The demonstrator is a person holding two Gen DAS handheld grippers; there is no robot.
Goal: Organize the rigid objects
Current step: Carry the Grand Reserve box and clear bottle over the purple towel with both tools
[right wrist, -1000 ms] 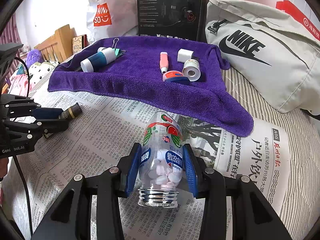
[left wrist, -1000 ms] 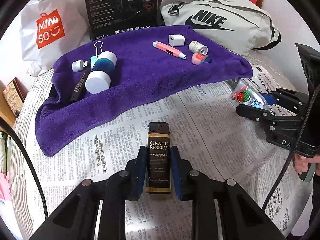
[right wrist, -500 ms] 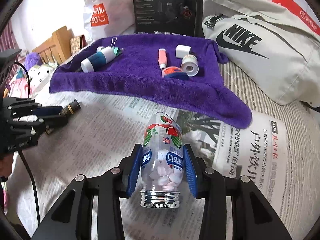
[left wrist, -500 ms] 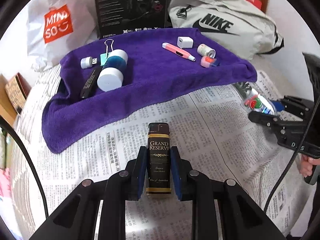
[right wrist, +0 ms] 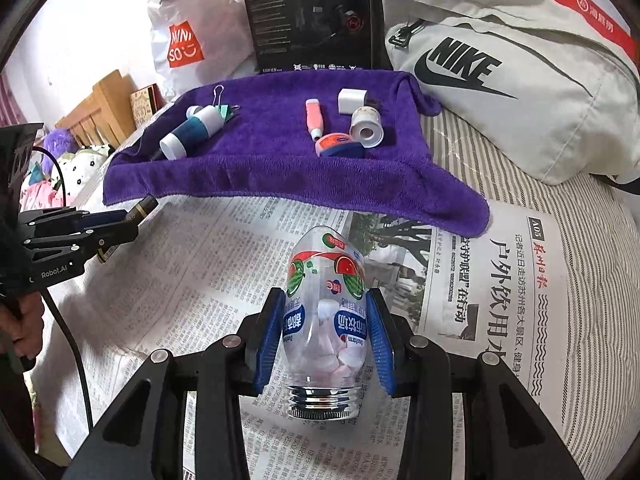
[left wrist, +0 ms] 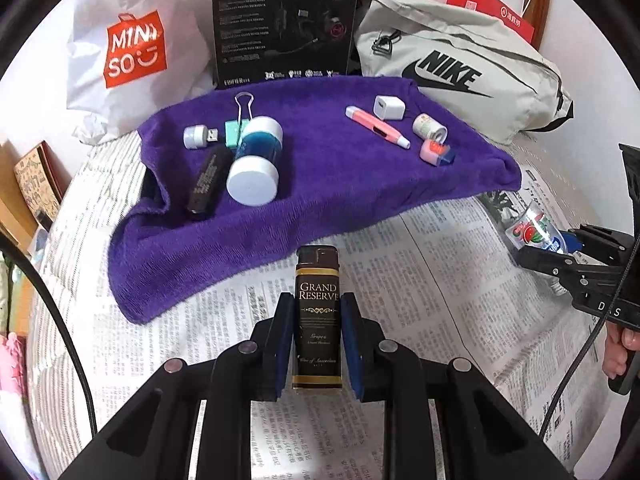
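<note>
Lighter (left wrist: 318, 312), slim dark brown with gold "Grand Reserve" print, clamped in left gripper (left wrist: 318, 344) above newspaper (left wrist: 420, 280); right gripper (right wrist: 325, 338) pinches clear plastic candy bottle (right wrist: 326, 312), cap end toward camera. Best to carry both level over purple towel (left wrist: 320, 184), set down in bare middle, clear of white-capped blue cylinder (left wrist: 256, 156) and pink pen (left wrist: 376, 128). Striped bedding underneath, bags behind

a white miniso bag (left wrist: 132, 44), black headset box (left wrist: 284, 20) and grey nike bag (left wrist: 460, 68) stand behind newspaper (left wrist: 420, 280)
</note>
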